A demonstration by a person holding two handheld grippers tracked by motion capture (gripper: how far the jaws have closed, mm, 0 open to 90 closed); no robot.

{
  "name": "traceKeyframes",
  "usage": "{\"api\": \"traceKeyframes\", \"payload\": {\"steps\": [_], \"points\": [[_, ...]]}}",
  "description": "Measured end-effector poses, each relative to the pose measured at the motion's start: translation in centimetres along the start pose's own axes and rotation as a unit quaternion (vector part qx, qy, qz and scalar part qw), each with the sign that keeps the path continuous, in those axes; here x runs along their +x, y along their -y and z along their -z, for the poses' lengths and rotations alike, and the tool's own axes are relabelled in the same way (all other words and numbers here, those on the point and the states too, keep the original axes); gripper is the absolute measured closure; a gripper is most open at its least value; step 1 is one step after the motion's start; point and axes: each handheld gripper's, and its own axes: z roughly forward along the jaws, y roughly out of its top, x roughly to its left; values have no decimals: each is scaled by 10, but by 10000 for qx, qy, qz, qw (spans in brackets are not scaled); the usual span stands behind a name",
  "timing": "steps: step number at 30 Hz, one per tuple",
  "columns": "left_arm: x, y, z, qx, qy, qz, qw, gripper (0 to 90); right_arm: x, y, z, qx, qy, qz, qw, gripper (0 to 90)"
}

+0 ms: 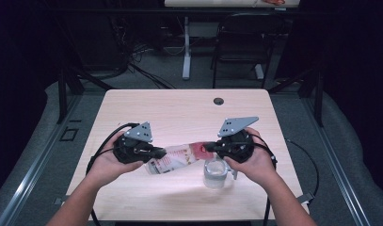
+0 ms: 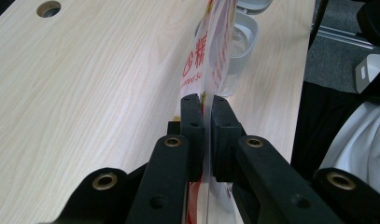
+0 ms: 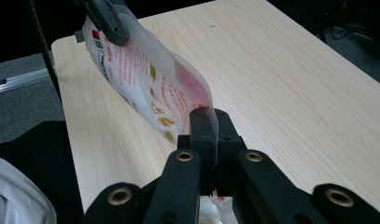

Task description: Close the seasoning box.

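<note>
Left gripper [image 1: 157,152]: palm cupped under it, jaws level, pointing right, clamped on one end of the plastic pouch [image 1: 177,158].
Plastic pouch: printed red and white, stretched above the table [image 1: 179,108] between both grippers.
Right gripper [image 1: 211,148]: pointing left, jaws clenched on the pouch's other end.
Clear container [image 1: 214,173]: below the right gripper, near the front edge.
Far half of the table: bare.

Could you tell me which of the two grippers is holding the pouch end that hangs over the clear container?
The right gripper: its end of the pouch hangs above the clear container; the left gripper holds the far end.
</note>
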Motion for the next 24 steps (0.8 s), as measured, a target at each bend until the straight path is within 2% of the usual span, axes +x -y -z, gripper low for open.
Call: {"api": "traceKeyframes", "payload": {"steps": [6, 24], "points": [[1, -3, 1, -21, 27, 20, 10000, 871, 1, 0, 3, 17, 11, 24, 10000, 899], [-3, -17, -1, 108, 71, -168, 9998, 889, -1, 10, 10, 40, 19, -57, 10000, 883]]}}
